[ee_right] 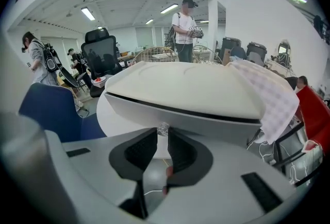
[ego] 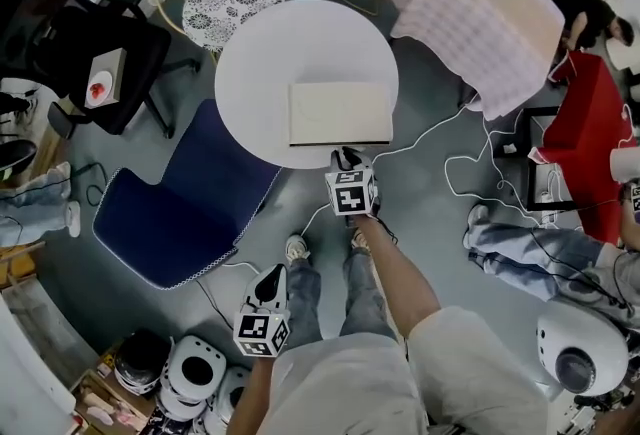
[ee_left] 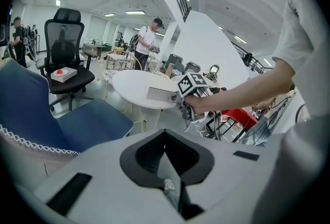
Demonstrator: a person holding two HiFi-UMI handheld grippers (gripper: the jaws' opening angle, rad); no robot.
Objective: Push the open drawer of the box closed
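Box (ego: 340,113) may be shoved across the tabletop (ego: 260,73) if the drawer (ee_right: 196,122) binds. Its knob (ee_right: 163,128) seems pinched by the right fingers (ee_right: 147,141); the left fingers (ee_left: 144,156) are closed, empty.

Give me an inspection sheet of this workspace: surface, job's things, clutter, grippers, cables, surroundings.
Surface: round white table, bare apart from the box.
Job's things: white box near the table's near edge; its drawer front faces the right gripper, with a dark slit above it; small knob.
Clutter: nothing seen on the table.
Grippers: right gripper at the drawer, fingers narrowly apart with the knob at their tips, pinch unclear; left gripper shut, empty, low and away from the table.
Cables: white cables loop over the floor right of the table.
Surroundings: blue chair, black office chair, checked cloth, a person standing beyond.
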